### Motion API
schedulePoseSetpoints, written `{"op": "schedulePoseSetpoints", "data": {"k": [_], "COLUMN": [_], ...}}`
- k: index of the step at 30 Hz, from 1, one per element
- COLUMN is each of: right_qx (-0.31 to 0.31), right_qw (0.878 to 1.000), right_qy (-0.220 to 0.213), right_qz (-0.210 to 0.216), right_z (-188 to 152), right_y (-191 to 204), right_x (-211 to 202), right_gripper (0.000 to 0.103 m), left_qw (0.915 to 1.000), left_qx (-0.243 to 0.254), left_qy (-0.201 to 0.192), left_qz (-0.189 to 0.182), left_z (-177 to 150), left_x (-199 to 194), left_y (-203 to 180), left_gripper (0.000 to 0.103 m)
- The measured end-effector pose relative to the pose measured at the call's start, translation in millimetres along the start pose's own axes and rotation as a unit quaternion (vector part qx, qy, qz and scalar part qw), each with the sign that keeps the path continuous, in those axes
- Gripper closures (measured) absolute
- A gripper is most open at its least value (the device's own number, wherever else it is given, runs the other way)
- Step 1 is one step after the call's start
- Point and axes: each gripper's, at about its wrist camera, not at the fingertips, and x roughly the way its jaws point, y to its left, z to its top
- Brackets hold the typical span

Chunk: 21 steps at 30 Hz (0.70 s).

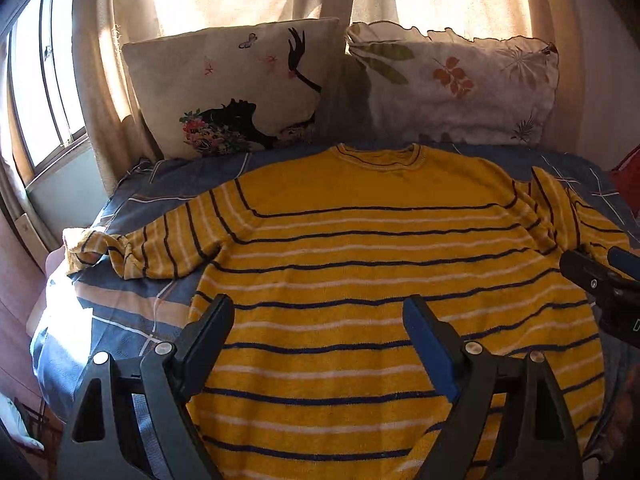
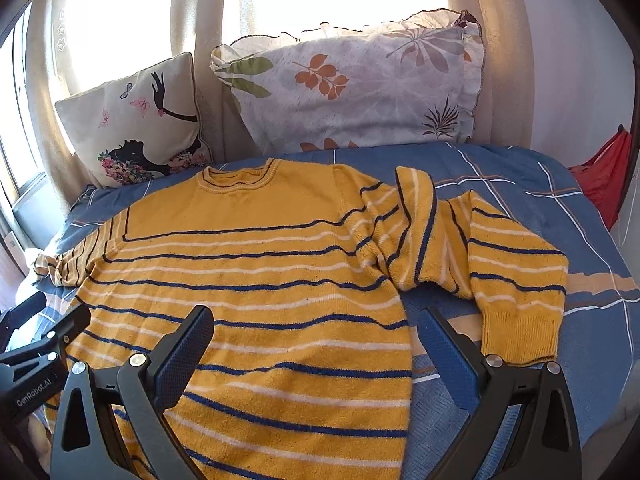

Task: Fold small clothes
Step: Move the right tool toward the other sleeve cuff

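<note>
Yellow knitted sweater (image 1: 392,256) with navy and white stripes lies flat on blue checked bedsheet (image 2: 520,184)
Left gripper (image 1: 320,332) and right gripper (image 2: 316,340) hover over the sweater, jaws released, grasping nothing

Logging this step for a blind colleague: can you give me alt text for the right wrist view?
A yellow striped sweater lies spread face up on a blue checked bedsheet, its right-side sleeve bent back toward the hem. The open, empty right gripper hovers over its lower edge; two pillows lean against curtains behind.
</note>
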Motion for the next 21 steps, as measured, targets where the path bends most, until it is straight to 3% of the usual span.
{"op": "schedulePoseSetpoints", "data": {"k": [9,21], "right_qx": [-0.018,-0.001], "right_qw": [1.0,1.0], "right_qy": [0.01,0.02], "right_qz": [0.009,0.004], "right_z": [-7,-10], "right_y": [15,4], "right_x": [12,20], "right_gripper": [0.0,0.0], "left_qw": [0.9998,0.9994], "left_qx": [-0.007,-0.014], "left_qy": [0.017,0.029], "left_qz": [-0.007,-0.016], "left_z": [-10,-15], "left_x": [7,14], "left_y": [1,1], "left_gripper": [0.018,0.018]}}
